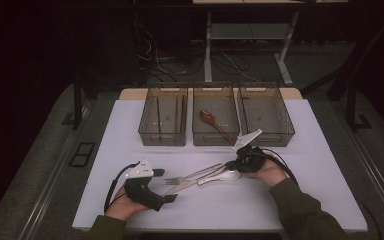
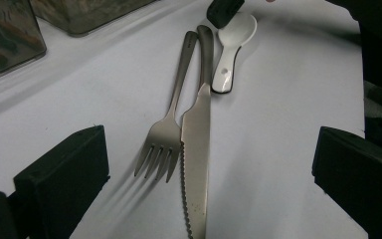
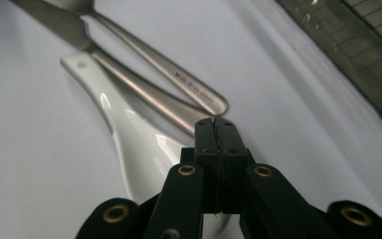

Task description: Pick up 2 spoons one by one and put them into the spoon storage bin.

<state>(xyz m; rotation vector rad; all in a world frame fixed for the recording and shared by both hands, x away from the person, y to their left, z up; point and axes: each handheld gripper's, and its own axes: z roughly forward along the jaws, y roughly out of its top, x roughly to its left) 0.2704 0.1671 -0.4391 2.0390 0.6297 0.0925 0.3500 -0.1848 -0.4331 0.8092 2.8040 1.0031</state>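
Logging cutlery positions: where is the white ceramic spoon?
The white ceramic spoon lies right of centre in the high view, beside the knife handle, under the shut right gripper.

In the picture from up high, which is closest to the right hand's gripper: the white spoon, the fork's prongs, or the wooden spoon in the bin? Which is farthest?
Measured from the right gripper:
1. White spoon: right beside the jaws, on the table.
2. Fork's prongs: farther left, toward the left gripper.
3. Wooden spoon: up in the middle bin.
The second and third are nearly too close to call.

Knife [image 2: 195, 149] tip cut off by bottom edge; white spoon [image 3: 129, 144] bowl seemingly hidden behind jaws.
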